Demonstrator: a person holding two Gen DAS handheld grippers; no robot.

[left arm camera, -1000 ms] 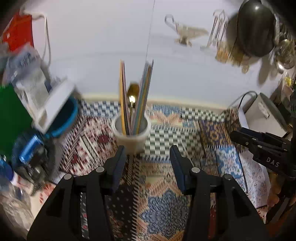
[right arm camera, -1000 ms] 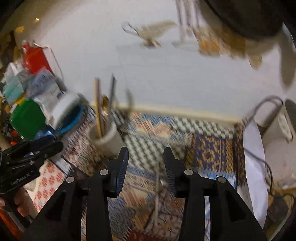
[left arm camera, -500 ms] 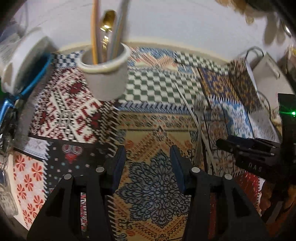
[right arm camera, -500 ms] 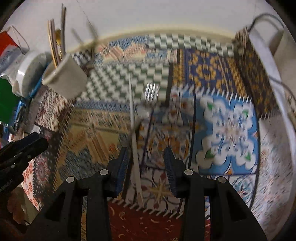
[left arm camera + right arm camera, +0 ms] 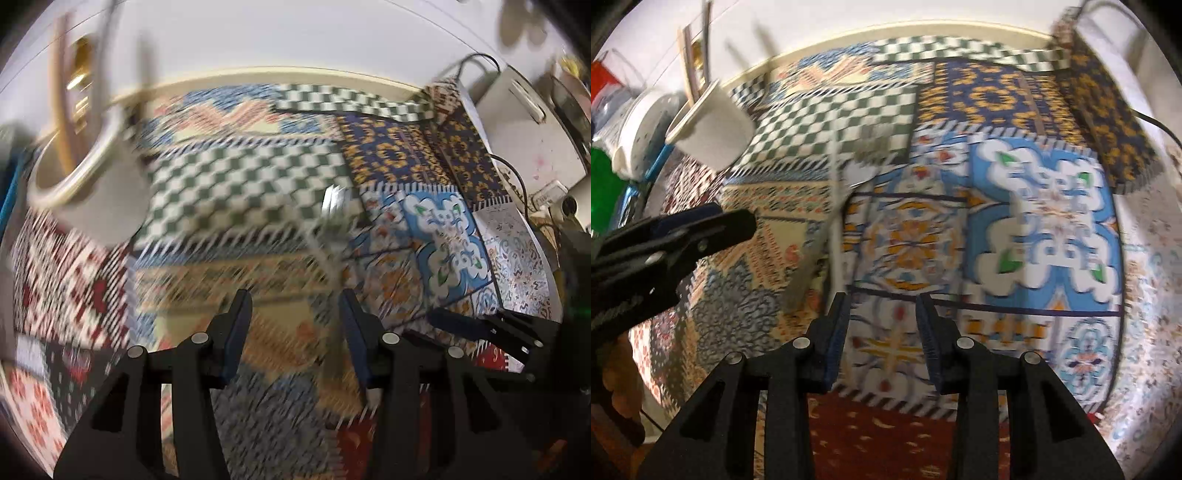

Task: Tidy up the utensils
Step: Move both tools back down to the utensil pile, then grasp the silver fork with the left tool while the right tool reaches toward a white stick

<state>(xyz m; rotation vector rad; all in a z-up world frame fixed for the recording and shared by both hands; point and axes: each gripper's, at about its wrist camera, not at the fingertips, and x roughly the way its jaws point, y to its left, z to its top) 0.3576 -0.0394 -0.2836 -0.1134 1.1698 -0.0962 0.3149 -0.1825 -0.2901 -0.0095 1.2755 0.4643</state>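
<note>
Comparing with a second ago, we list:
Left hand-held gripper: released, nothing between its fingers; now lower over the patchwork cloth.
Right hand-held gripper: released, nothing grasped; now pointing steeply down at the bench, no longer at the wall.
Fork: lying on the cloth, blurred, ahead of both grippers.
White strip: lying just beside the fork.
Cup: upright at far left, utensils standing in it; now nearer the frame's corner.
</note>
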